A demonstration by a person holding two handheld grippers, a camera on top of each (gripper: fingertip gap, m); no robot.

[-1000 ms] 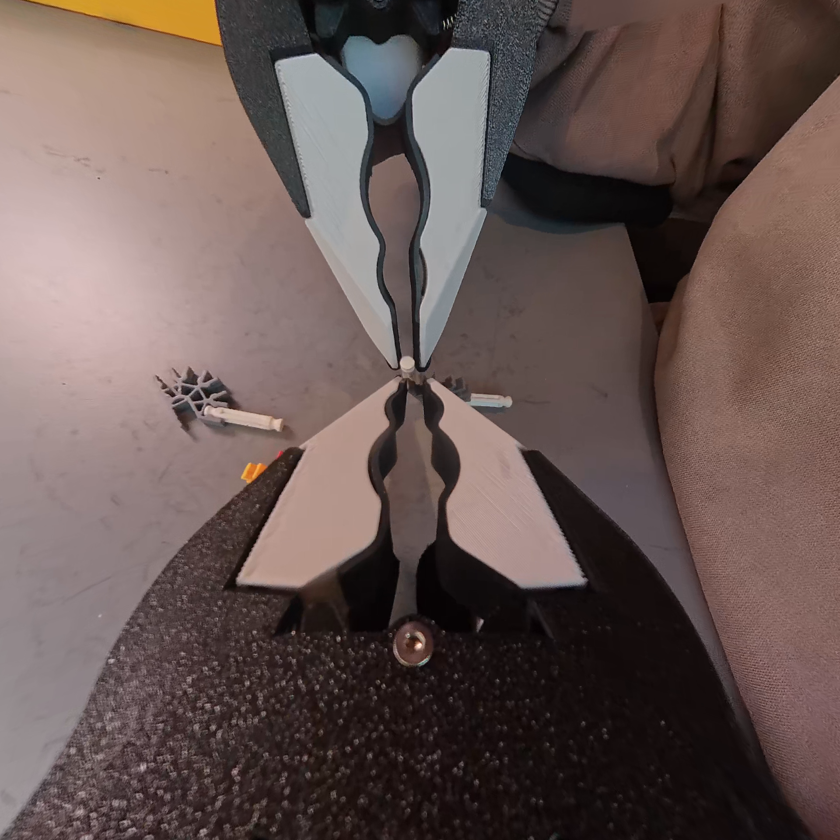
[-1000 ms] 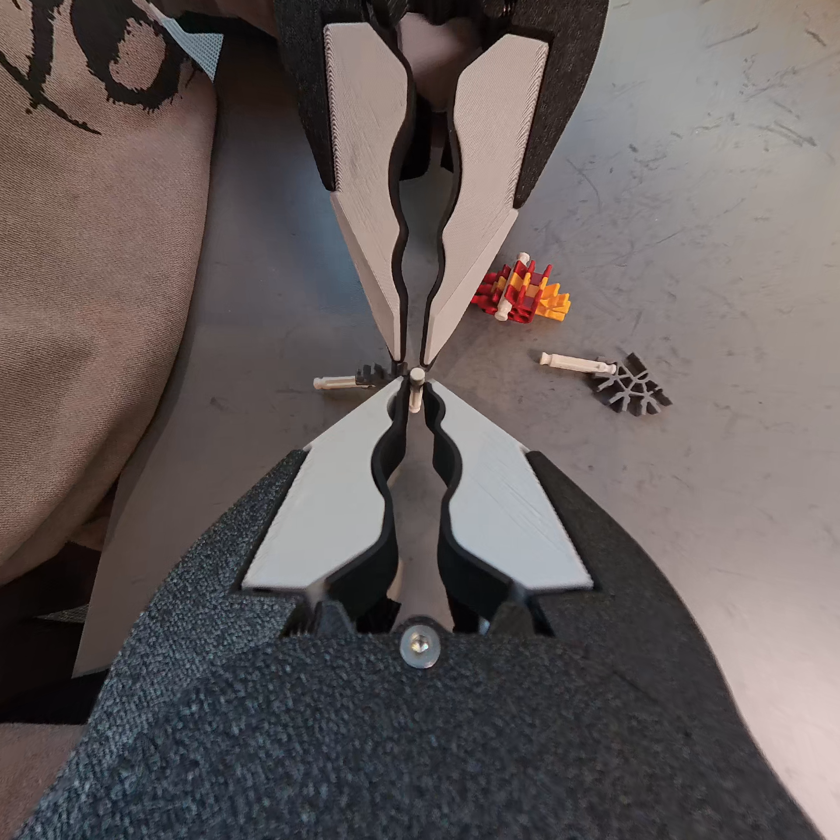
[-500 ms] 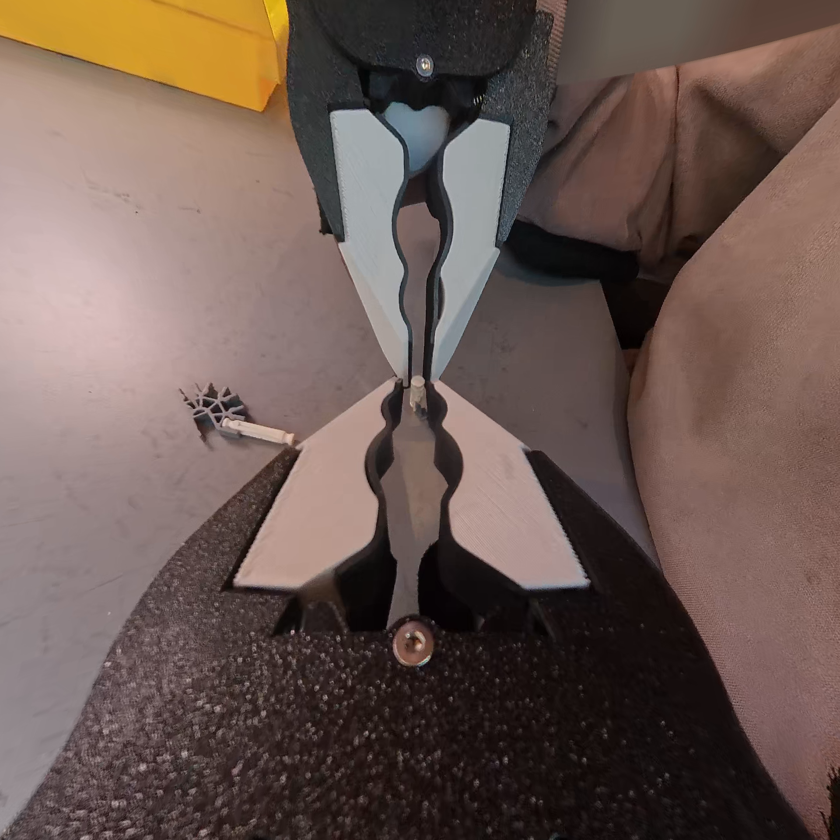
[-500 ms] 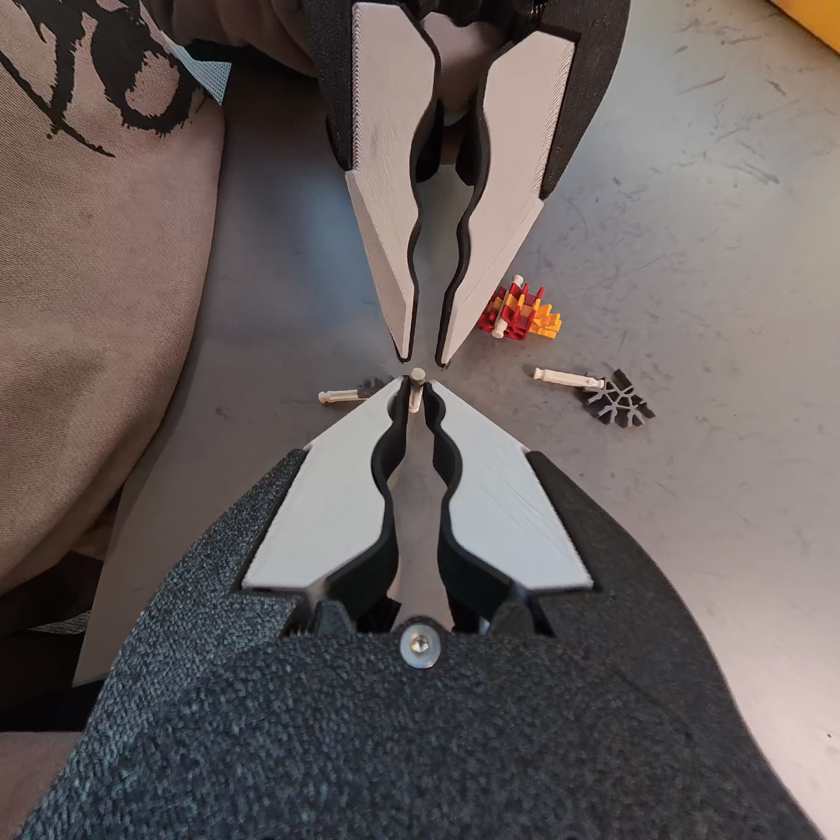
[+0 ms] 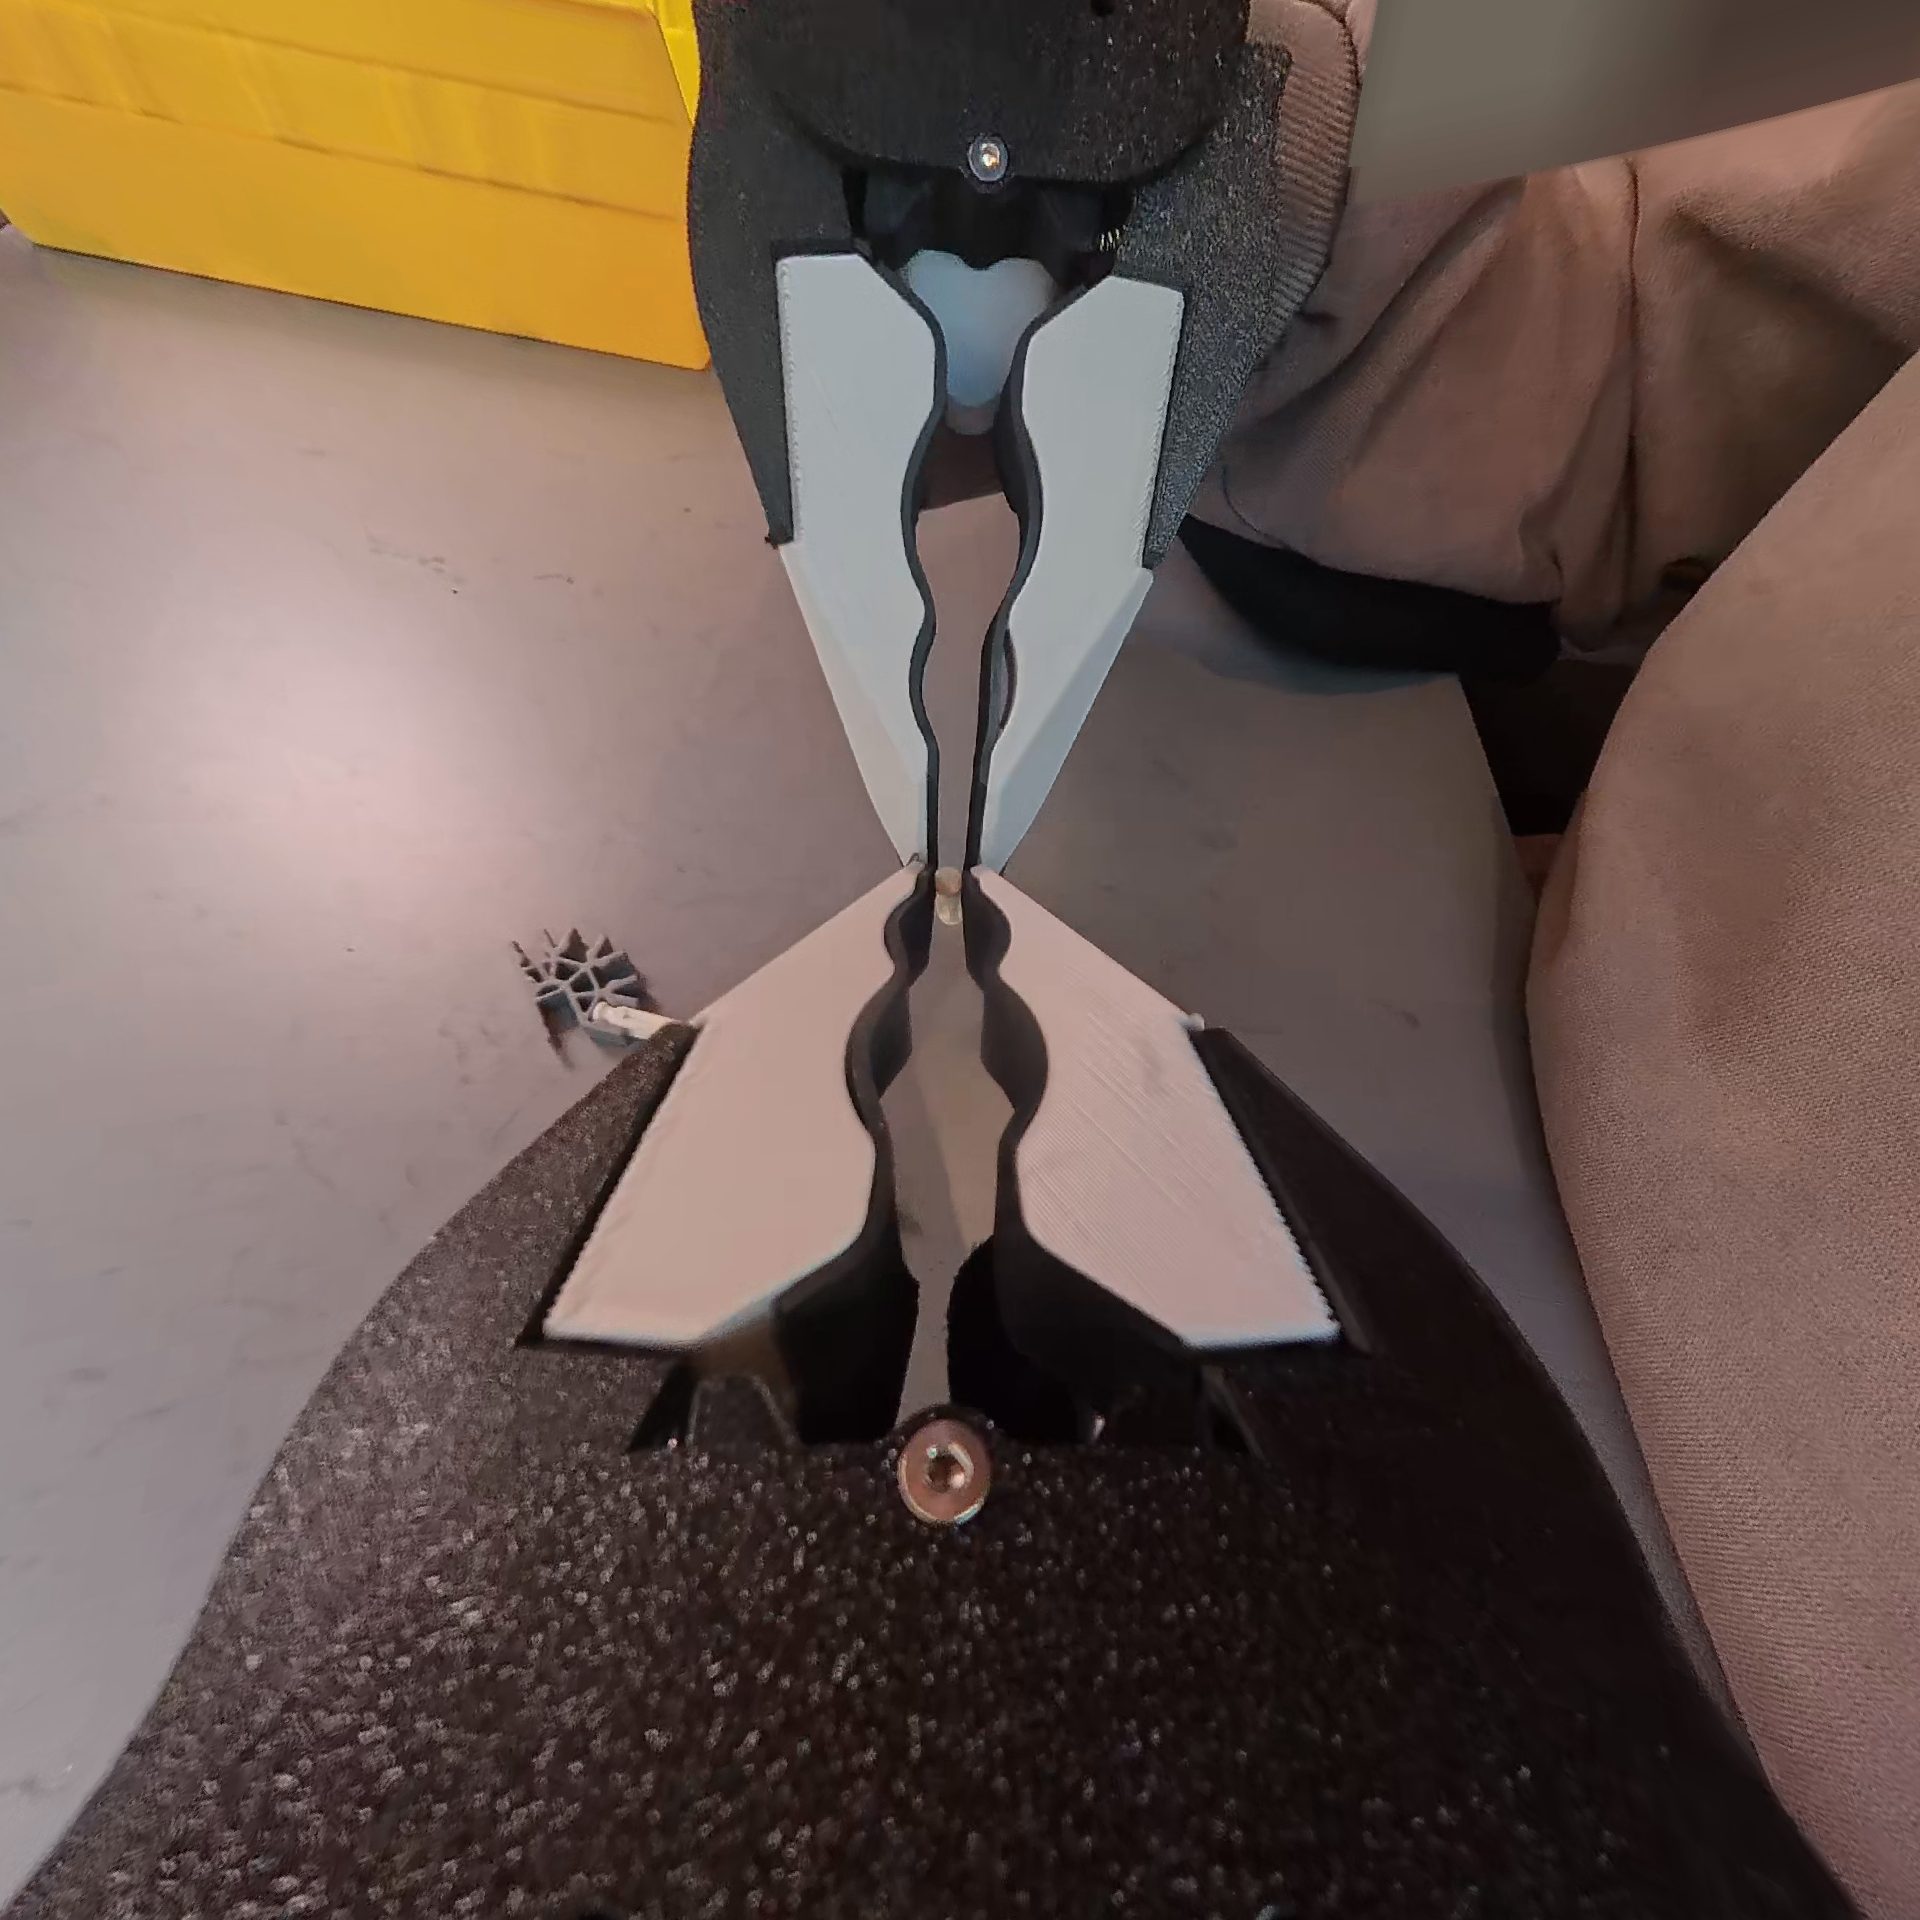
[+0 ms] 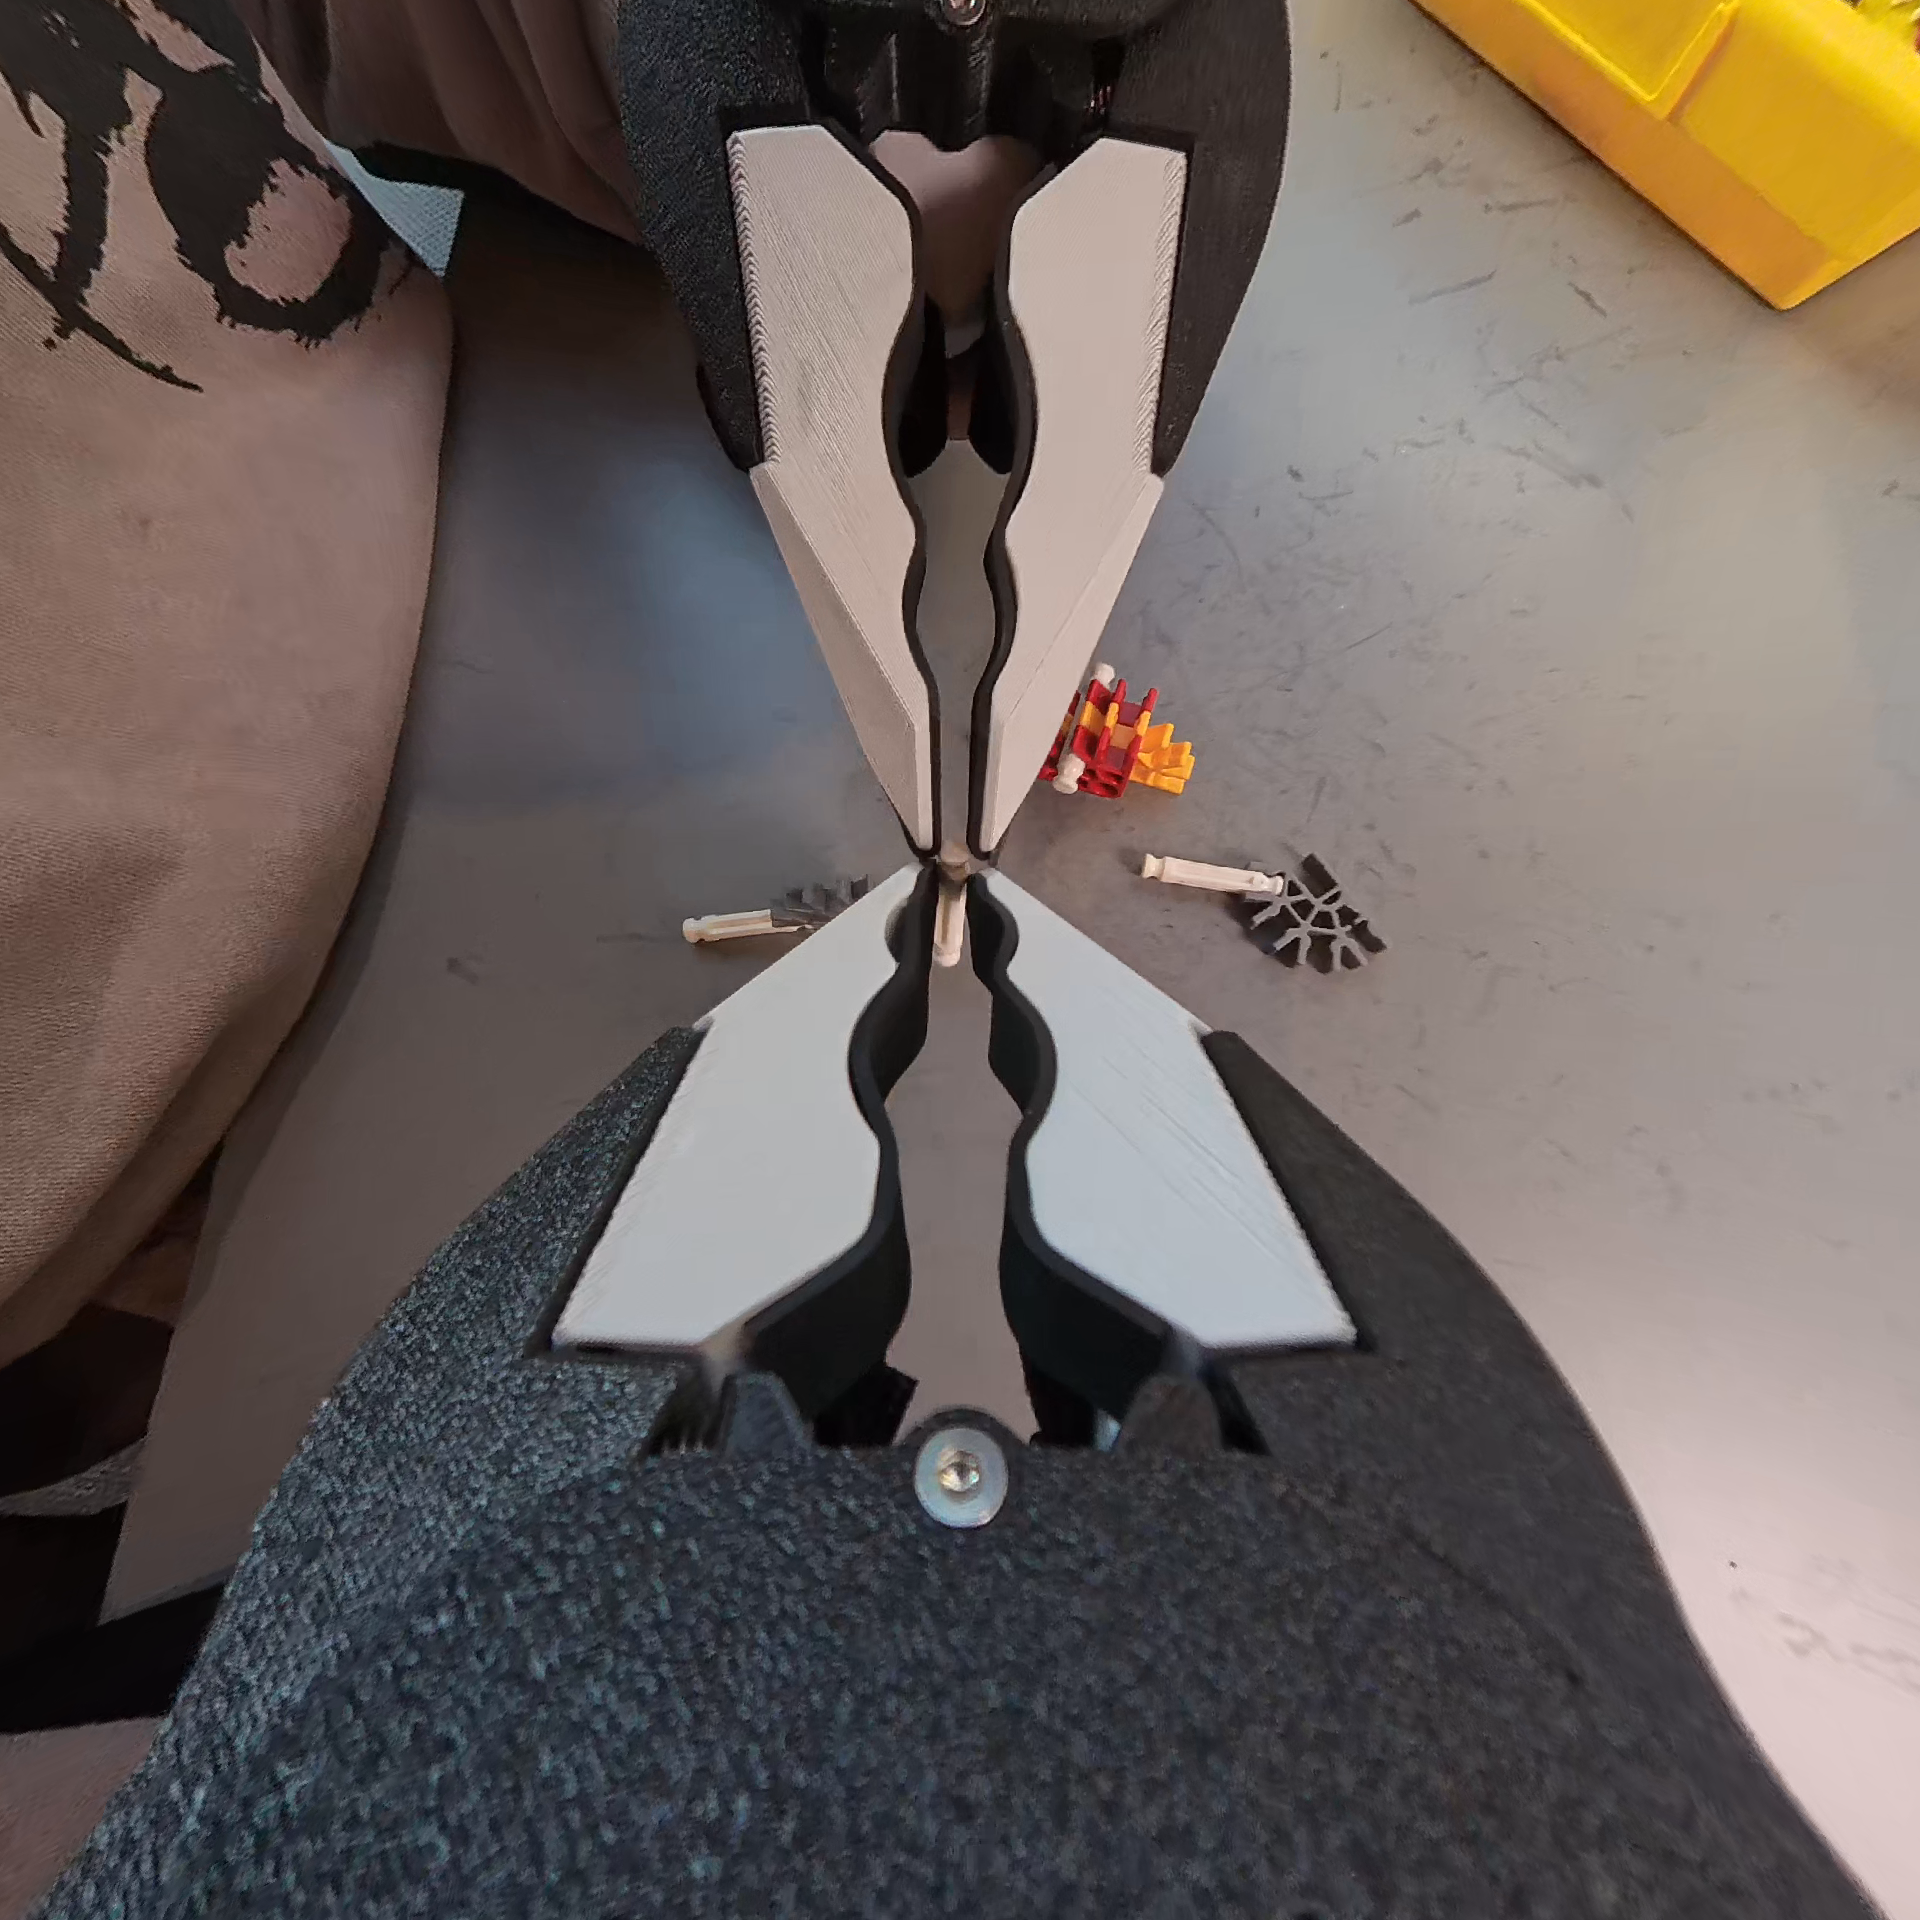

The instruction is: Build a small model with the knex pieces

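The left gripper (image 5: 945, 883) is closed on a small white plastic rod (image 5: 947, 896), and the right gripper (image 6: 948, 894) is closed on a small white rod (image 6: 948, 920) as well; I cannot tell if it is one rod or two. The two grippers meet tip to tip above the grey table (image 6: 1558, 1143), so I think it is best to keep both squeezes firm and the tips in one straight line. Near them lie a white rod stuck in a dark grey snowflake-shaped piece (image 6: 1311, 914), a white rod with a half-hidden dark grey toothed piece (image 6: 764, 917), a red and orange clump of pieces (image 6: 1122, 743) and a yellow box (image 6: 1714, 114).
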